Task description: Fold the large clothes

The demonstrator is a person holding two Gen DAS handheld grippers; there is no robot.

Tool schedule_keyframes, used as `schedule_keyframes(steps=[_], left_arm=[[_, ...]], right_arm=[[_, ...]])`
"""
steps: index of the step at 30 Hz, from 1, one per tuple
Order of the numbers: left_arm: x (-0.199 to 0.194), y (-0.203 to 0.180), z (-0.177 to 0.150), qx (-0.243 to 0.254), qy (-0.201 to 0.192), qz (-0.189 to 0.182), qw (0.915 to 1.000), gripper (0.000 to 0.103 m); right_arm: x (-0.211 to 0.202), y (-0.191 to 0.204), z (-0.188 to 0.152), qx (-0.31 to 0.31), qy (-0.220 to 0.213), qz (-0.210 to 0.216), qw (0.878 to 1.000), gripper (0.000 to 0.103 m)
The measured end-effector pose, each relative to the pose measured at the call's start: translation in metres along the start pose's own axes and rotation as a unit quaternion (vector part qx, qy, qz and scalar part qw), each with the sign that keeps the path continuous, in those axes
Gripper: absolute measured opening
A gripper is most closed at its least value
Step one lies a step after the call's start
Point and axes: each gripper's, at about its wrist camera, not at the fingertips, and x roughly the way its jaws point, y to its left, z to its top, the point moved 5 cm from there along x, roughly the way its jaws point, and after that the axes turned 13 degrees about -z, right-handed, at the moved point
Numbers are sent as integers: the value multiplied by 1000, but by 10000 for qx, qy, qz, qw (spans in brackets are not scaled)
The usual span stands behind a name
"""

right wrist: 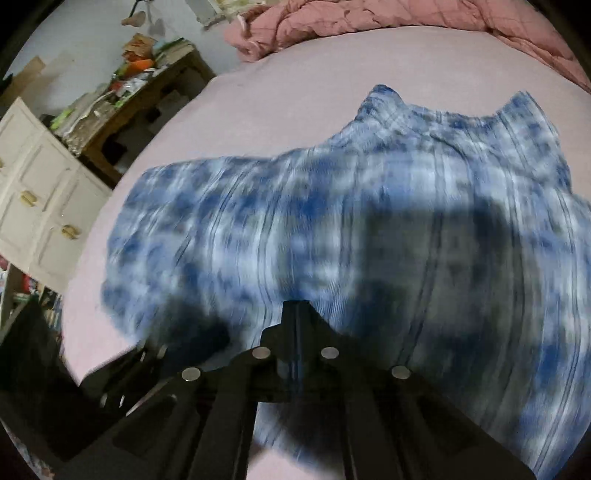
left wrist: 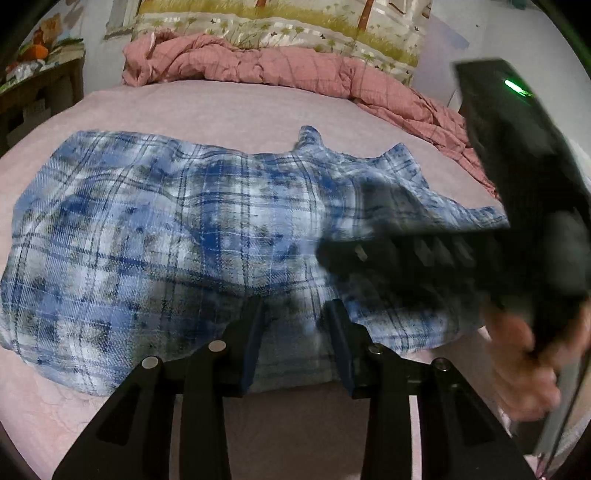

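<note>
A blue and white plaid shirt (left wrist: 177, 236) lies spread on the pink bed sheet (left wrist: 229, 107); it also fills the right wrist view (right wrist: 332, 221), blurred by motion, collar points at the far edge. My left gripper (left wrist: 295, 317) is open, its two fingers apart just above the shirt's near edge, nothing between them. My right gripper (right wrist: 295, 314) has its fingers together over the shirt's near part, with no cloth seen in them. In the left wrist view the right gripper's black body (left wrist: 517, 206) hovers over the shirt's right side, held by a hand (left wrist: 524, 365).
A crumpled pink checked quilt (left wrist: 280, 66) lies along the far side of the bed under a printed pillow (left wrist: 280, 22). A cluttered wooden table (right wrist: 140, 85) and a cream cabinet (right wrist: 40, 195) stand left of the bed.
</note>
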Motion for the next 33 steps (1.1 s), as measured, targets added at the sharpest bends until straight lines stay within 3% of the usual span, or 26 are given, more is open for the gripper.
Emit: schedule_keyframes(steps=[5,6,7,8,11,14,19,20,22,24,27,30,33], left_arm=[[-1,0,-1,3,-27,-4,10000,33],[-2,-1,-1,0,-31,-9,10000,33],[-2,0,-1,-3,-32,-11,10000,33],[-2,0,-1,-8,-32,-17,10000,33],[-3,1,-1,-58,-52,-84,9999,33],[-5,0,-1,9,-78,-39,10000,34],[-9,-2,-3,7,-143,-98,9998,33],[-10,-2,-3,11,-143,-94,9999,33],[-11,-1,-3,47,-141,-58,9999,33],[-12,-2,-4,85,-140,-15,9999,33],[-12,-5,-5,119,-137,28,9998,33],[-12,-5,-5,127,-129,39,9998,33],[-11,-6,-5,134,-127,52,9998,33]], right_arm=[[16,-1,39,285,13,-224,9993,0],[16,-6,49,360,-149,-534,9978,0],[23,-15,58,431,-251,-1157,9920,0],[34,-21,64,493,-171,-1332,9897,0],[46,-28,76,612,-27,-1098,9921,0],[29,-36,79,763,-151,-881,9931,0],[-70,-57,33,468,-1314,-667,9880,0],[-85,-62,19,501,-1377,-568,9876,0],[-112,-79,-5,542,-1390,-518,9874,0],[-132,-104,-29,545,-1254,-973,9858,0],[-141,-126,-56,593,-1077,-1326,9835,0],[-130,-150,-76,562,-781,-1286,9870,0],[-105,-151,-84,516,-410,-941,9934,0]])
